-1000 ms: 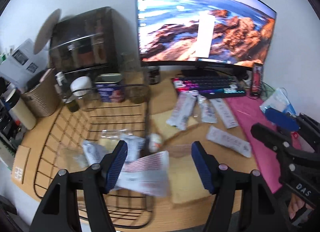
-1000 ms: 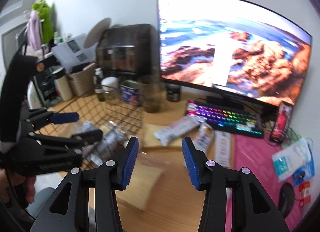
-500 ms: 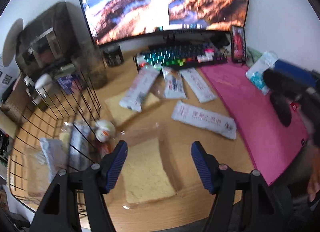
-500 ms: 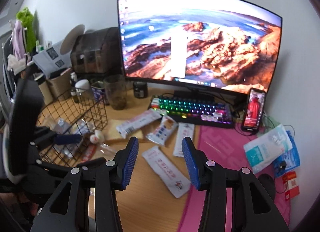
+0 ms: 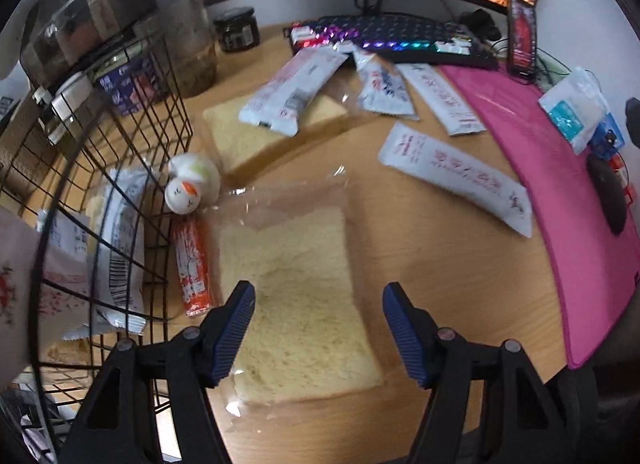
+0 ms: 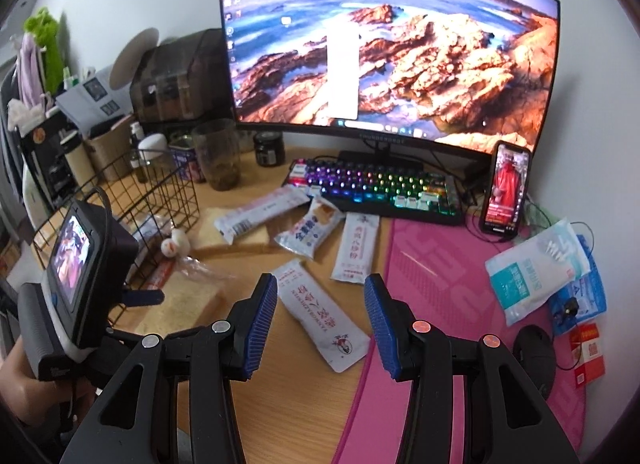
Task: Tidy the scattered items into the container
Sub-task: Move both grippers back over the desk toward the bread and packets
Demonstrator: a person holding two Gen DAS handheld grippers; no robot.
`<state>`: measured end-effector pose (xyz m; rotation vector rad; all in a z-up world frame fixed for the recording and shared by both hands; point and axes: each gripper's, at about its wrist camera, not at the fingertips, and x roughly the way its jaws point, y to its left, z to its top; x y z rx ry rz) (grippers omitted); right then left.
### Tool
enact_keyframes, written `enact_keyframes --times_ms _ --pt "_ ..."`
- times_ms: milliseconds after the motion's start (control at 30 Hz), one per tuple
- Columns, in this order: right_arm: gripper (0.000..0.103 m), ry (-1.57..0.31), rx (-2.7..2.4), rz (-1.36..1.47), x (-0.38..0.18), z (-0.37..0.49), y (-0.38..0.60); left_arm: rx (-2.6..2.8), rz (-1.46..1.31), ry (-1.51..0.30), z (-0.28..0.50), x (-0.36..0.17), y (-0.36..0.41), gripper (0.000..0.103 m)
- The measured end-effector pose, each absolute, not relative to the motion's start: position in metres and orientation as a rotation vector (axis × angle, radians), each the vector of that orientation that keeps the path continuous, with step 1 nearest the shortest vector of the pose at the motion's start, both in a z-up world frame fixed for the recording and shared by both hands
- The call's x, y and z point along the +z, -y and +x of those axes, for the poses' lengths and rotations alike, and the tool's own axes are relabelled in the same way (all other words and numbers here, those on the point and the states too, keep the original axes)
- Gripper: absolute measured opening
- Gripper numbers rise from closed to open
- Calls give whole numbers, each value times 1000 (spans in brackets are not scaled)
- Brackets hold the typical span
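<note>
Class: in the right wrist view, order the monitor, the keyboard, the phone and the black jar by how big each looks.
1. monitor
2. keyboard
3. phone
4. black jar
All four sit at the back of the desk, so nearness hardly skews this.

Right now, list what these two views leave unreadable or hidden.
- Wire basket, left wrist view: contents blurred and barred by its mesh; lower part cut off by the frame.
- Bagged bread slice, right wrist view: mostly hidden behind the left gripper.
- Sachet print: too small to read in either view.
</note>
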<state>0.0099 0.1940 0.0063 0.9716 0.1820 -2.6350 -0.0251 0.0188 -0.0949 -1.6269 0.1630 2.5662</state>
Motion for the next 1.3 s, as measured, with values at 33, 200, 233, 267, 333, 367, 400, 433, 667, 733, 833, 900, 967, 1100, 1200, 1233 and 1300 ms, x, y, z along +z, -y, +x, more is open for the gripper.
enact_keyframes --times_ms 33,200,233,267,333,367,400,433,667,733,833,900,967,1100,1200,1233,1300 --pt "46 -183 -2633 978 5 8 -194 2563 -1632 -165 -27 -97 -18 72" --pt "46 -186 -2631 1007 -4 -1 -194 2580 -1603 -178 -32 -100 -18 76" --pt "46 -189 -2629 1011 -5 -3 -194 2581 -1601 -192 -34 -101 -19 76" --pt "46 -194 -2624 1018 -8 -6 -194 2583 -1598 -211 -35 -102 -21 76" --pt "46 -213 -2595 1052 -16 -12 -192 2587 -1590 -224 -38 -104 -23 78" --pt "46 -235 -2560 1084 -23 -16 -189 2586 -1586 -225 -40 -105 -25 81" --pt "46 -260 -2528 1107 -28 -20 -186 2583 -1583 -227 -43 -106 -26 82" --pt "46 -288 -2500 1128 -34 -24 -183 2583 -1581 -229 -45 -107 -27 84" --pt "46 -340 -2422 1216 -64 -53 -181 2554 -1512 -227 -62 -107 -46 84" --pt "46 -327 -2442 1217 -64 -58 -186 2511 -1495 -223 -65 -104 -53 83" --pt "46 -293 -2467 1225 -61 -66 -196 2507 -1483 -166 -67 -93 -48 77" --pt "46 -287 -2473 1223 -60 -69 -199 2547 -1504 -158 -67 -88 -37 77" --pt "46 -303 -2475 1218 -59 -71 -196 2559 -1561 -129 -67 -90 -26 77" --pt "46 -311 -2453 1213 -63 -74 -187 2537 -1617 -93 -68 -100 -26 77" --pt "46 -325 -2453 1208 -66 -73 -184 2526 -1644 -21 -70 -104 -31 79" --pt "46 -322 -2452 1208 -66 -73 -184 2535 -1655 -22 -72 -106 -34 82" --pt "46 -312 -2457 1206 -65 -74 -187 2549 -1676 -25 -76 -109 -38 85"
